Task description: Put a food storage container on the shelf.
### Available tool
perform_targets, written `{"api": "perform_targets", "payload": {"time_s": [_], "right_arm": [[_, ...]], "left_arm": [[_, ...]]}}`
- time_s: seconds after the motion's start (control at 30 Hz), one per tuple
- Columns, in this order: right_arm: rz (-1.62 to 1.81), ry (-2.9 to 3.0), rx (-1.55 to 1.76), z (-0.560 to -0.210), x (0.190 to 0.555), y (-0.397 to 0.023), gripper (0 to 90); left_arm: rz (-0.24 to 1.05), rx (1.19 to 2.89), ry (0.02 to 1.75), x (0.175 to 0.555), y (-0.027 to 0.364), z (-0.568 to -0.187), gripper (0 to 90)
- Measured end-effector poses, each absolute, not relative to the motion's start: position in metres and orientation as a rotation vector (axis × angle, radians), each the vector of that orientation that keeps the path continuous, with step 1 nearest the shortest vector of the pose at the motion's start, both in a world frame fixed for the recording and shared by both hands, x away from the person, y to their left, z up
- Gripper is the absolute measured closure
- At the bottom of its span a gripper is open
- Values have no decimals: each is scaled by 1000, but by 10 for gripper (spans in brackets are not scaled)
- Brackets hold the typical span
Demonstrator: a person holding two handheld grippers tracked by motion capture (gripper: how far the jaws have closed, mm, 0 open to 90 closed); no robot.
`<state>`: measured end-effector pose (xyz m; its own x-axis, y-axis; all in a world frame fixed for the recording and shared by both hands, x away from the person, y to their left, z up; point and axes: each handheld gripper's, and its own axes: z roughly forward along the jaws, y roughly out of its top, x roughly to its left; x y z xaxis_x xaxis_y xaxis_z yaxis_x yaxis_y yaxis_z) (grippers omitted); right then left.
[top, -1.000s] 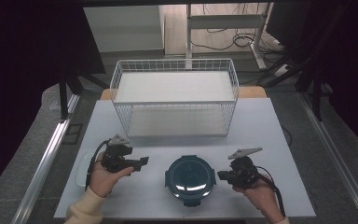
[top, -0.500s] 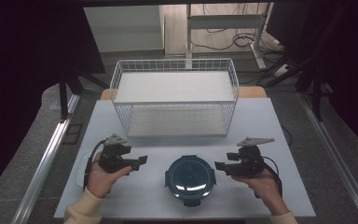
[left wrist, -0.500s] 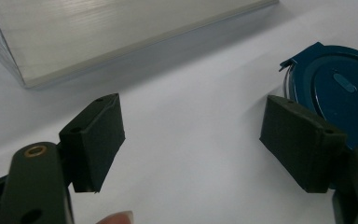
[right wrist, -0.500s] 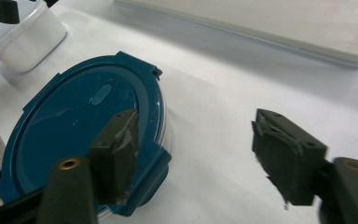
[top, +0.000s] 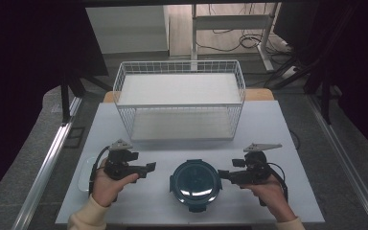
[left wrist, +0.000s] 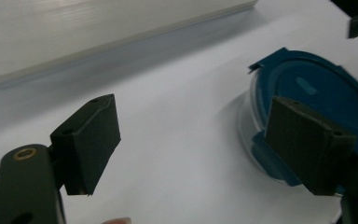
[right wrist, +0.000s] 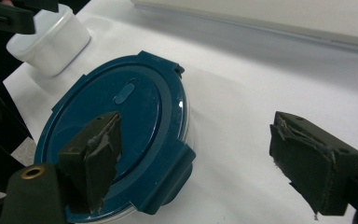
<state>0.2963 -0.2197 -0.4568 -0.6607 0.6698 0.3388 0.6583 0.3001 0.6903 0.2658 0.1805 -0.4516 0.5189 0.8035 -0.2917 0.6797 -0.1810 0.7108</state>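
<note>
A round container with a dark blue clip lid (top: 195, 184) sits on the white table near the front edge, between my two grippers. My left gripper (top: 147, 167) is held to its left with jaws pointing at it. They stand open and empty in the left gripper view (left wrist: 196, 149), with the container (left wrist: 317, 93) beyond the right pad. My right gripper (top: 220, 175) is at the container's right side. Its jaws (right wrist: 205, 161) have just been opening and stand wide with nothing between them, the left pad hanging over the lid (right wrist: 121, 121).
A white wire basket (top: 179, 104) with a white board inside stands at the back middle of the table (top: 268, 134). A small white lidded box (top: 84, 175) lies at the front left behind my left hand, the box (right wrist: 51, 42) also showing past the lid.
The right gripper has levelled out toward the container and its jaws have opened. The left gripper and the container have stayed put.
</note>
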Motion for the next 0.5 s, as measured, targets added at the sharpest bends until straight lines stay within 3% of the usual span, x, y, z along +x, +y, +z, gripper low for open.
{"api": "perform_targets", "payload": {"time_s": [0.5], "right_arm": [[1341, 2581, 1353, -468, 289, -205, 127]], "left_arm": [[15, 1946, 1182, 259, 144, -467, 209]]}}
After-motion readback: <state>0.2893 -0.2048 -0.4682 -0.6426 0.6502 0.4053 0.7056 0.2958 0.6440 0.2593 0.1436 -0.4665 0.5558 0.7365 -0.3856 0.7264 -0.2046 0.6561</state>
